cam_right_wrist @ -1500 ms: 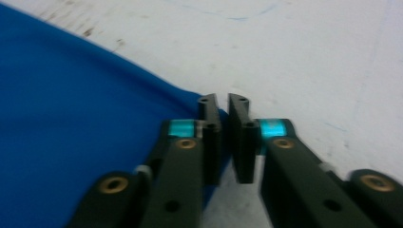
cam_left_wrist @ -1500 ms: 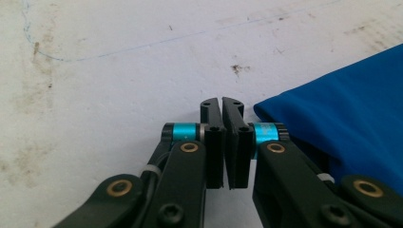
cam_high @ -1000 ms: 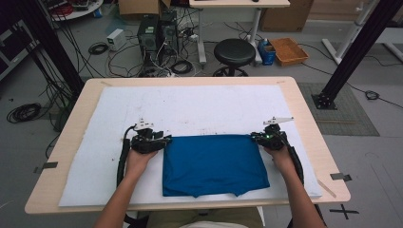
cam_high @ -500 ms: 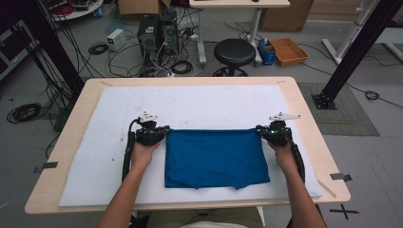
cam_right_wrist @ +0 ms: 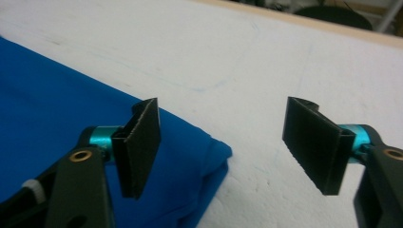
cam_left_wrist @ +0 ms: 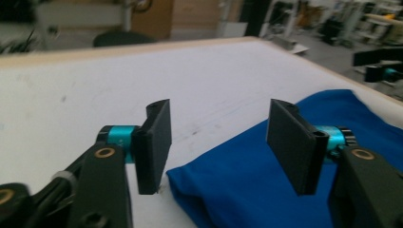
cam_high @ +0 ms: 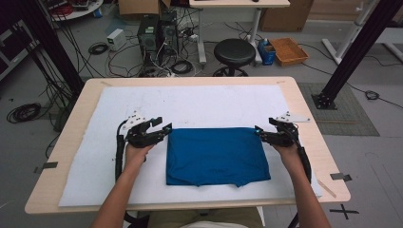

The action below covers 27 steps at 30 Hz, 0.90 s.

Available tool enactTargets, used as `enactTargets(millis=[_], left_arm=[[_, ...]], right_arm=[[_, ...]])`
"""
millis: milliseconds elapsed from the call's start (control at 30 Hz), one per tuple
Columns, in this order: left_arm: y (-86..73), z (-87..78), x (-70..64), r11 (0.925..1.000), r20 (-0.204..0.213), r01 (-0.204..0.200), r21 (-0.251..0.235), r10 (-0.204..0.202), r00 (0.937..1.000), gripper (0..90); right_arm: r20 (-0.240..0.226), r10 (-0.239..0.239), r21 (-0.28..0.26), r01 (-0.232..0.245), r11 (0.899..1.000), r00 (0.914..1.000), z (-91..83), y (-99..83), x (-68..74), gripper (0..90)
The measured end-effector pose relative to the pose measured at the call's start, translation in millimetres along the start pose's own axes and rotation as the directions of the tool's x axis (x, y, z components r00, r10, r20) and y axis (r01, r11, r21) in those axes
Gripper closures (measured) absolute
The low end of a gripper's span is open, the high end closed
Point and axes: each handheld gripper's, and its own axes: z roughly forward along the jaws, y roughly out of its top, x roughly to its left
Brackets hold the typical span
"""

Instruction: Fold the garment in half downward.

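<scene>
Now both tongs gape wide, holding nothing. Left gripper (cam_high: 161,127) sits just off the far-left corner of the blue cloth (cam_high: 216,156); right gripper (cam_high: 261,134) at its far-right corner. Cloth lies flat, folded, on the white mat (cam_high: 95,161), long axis left-right, near the table's (cam_high: 304,109) front edge.

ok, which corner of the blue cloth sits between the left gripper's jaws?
The far left corner of the blue cloth. The left gripper has open jaws straddling it; the far right corner lies at the right gripper.
</scene>
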Motion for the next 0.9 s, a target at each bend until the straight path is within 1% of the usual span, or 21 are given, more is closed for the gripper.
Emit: enactTargets(millis=[33,67,100,133,200,233,267,367,400,500,567,600,667,767,900], left_arm=[[0.4,-4.4,-0.5,0.9999,0.027,-0.013,-0.010,0.013,0.9995,36.5],[0.8,-8.6,-2.1,0.9991,0.040,-0.039,-0.015,0.040,0.9984,35.8],[0.5,-12.2,-4.3,0.9979,0.043,-0.063,-0.015,0.063,0.9970,33.7],[-0.2,-15.3,-5.4,0.9970,0.060,-0.075,-0.016,0.076,0.9953,32.4],[-1.8,-19.1,-7.0,0.9967,0.067,-0.080,-0.012,0.081,0.9945,29.2],[-1.9,-20.3,-7.5,0.9962,0.061,-0.086,-0.006,0.087,0.9944,26.5],[-1.5,-21.1,-8.0,0.9958,0.042,-0.091,-0.002,0.091,0.9949,24.8],[-2.3,-24.8,-9.4,0.9963,0.010,-0.085,-0.013,0.085,0.9963,24.6],[-4.6,-26.7,-10.4,0.9962,-0.003,-0.086,-0.013,0.086,0.9963,24.6],[-9.2,-28.0,-11.1,0.9957,-0.020,-0.093,0.000,0.093,0.9955,24.6],[-9.6,-28.5,-10.6,0.9964,-0.020,-0.084,-0.003,0.084,0.9962,24.6],[-9.8,-29.2,-10.6,0.9958,-0.025,-0.091,-0.005,0.091,0.9955,24.6],[-9.8,-30.8,-10.4,0.9952,-0.028,-0.098,-0.010,0.097,0.9949,24.6],[-9.2,-33.3,-7.9,0.9960,-0.035,-0.085,-0.029,0.084,0.9958,24.6],[-9.0,-34.7,-5.5,0.9967,-0.045,-0.075,-0.034,0.073,0.9963,24.6]], right_arm=[[-0.009,-0.003,-0.016,0.003,1.000,1.0000,-4.0,0.5,1.2,21.0],[-0.019,-0.007,-0.026,0.006,1.000,0.9998,-7.9,0.6,2.5,20.8],[-0.029,-0.013,-0.035,0.012,0.999,0.9995,-11.6,0.2,3.7,20.8],[-0.040,-0.020,-0.041,0.019,0.999,0.9990,-15.1,-0.8,4.9,20.8],[-0.056,-0.044,-0.052,0.041,0.998,0.9975,-21.6,-4.5,6.3,20.8],[-0.065,-0.044,-0.055,0.040,0.998,0.9969,-24.6,-6.8,6.7,20.8],[-0.067,-0.046,-0.058,0.043,0.997,0.9967,-27.4,-9.4,6.6,20.7],[-0.058,-0.035,-0.062,0.032,0.998,0.9977,-34.4,-15.5,5.4,20.8],[-0.057,-0.033,-0.070,0.029,0.997,0.9978,-36.8,-16.7,5.1,20.7],[-0.052,-0.031,-0.106,0.025,0.994,0.9982,-44.4,-17.8,3.7,19.9],[-0.050,-0.026,-0.125,0.020,0.992,0.9984,-47.9,-17.4,2.4,19.8],[-0.044,-0.022,-0.132,0.016,0.991,0.9988,-49.0,-17.2,1.5,19.8],[-0.037,-0.013,-0.133,0.008,0.991,0.9992,-49.4,-17.3,-0.3,19.8],[-0.028,-0.001,-0.128,-0.003,0.992,0.9996,-48.3,-18.2,-3.1,19.8],[-0.026,0.007,-0.114,-0.010,0.993,0.9996,-46.6,-20.8,-6.2,19.7]])
